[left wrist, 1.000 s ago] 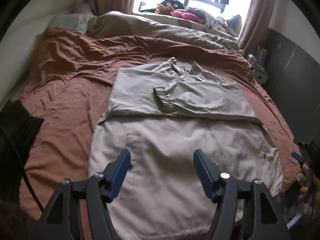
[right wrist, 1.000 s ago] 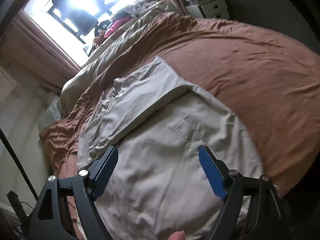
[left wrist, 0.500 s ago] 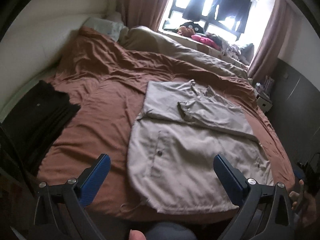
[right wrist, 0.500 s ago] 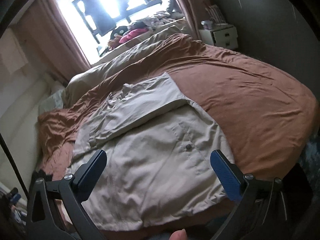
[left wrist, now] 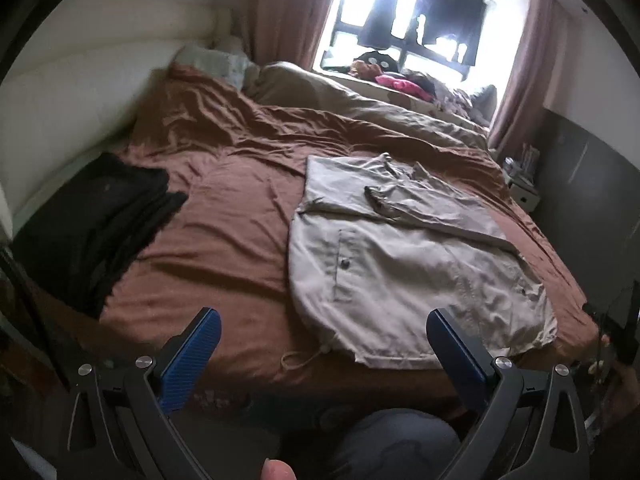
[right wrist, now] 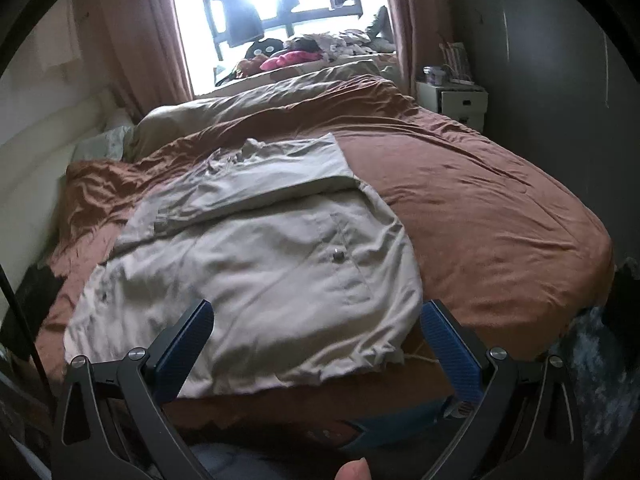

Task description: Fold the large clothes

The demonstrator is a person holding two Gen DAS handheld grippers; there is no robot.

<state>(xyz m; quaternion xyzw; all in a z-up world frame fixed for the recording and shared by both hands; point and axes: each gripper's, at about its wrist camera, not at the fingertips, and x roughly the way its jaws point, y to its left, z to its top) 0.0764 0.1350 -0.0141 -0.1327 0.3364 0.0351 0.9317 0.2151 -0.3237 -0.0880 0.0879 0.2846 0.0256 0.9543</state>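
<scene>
A large beige jacket [left wrist: 408, 264] lies flat on the brown bedspread [left wrist: 224, 216], sleeves folded across its chest, hem toward me. It also shows in the right wrist view [right wrist: 256, 264]. My left gripper [left wrist: 320, 356] is open and empty, held back off the foot of the bed, below the jacket's hem. My right gripper [right wrist: 316, 344] is open and empty, hovering over the hem near the bed's front edge.
A folded black garment [left wrist: 96, 224] lies at the bed's left side. A bunched beige duvet [left wrist: 360, 104] sits at the far end under the window. A white nightstand [right wrist: 452, 100] stands by the dark wall at right. The bed's front edge [right wrist: 360, 404] is just below the grippers.
Both grippers have pulled back from over the jacket toward the foot of the bed and opened wider. The jacket lies as before.
</scene>
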